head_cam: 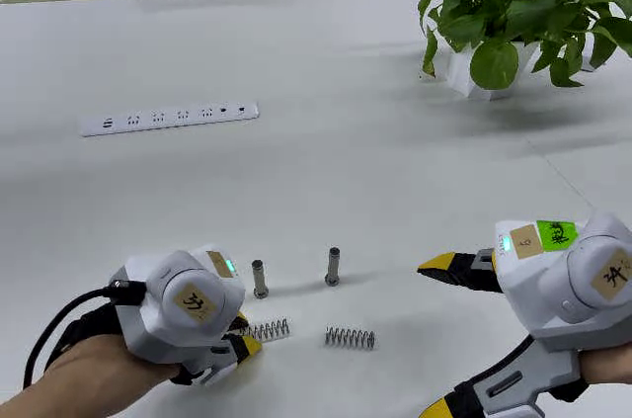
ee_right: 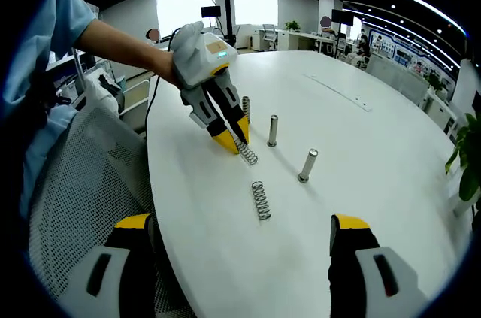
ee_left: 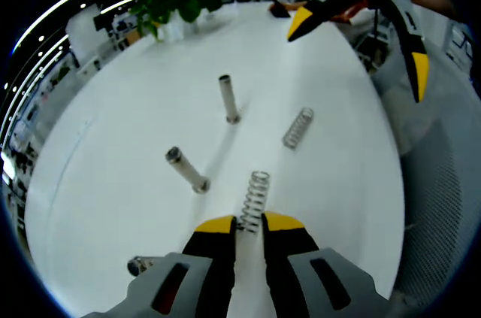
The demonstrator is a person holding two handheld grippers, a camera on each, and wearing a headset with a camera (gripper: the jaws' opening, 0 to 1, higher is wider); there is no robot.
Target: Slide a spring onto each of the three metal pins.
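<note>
Two metal pins stand upright on the white table. My left gripper is shut on the near end of a spring that lies on the table. In the left gripper view the spring runs forward from between the yellow fingertips, toward the pins. A third pin shows at that gripper's left side. A loose spring lies to the right. My right gripper is wide open and holds nothing, right of the loose spring.
A white power strip lies at the back left and a potted plant stands at the back right. The table's rounded edge and a mesh chair are close behind the grippers.
</note>
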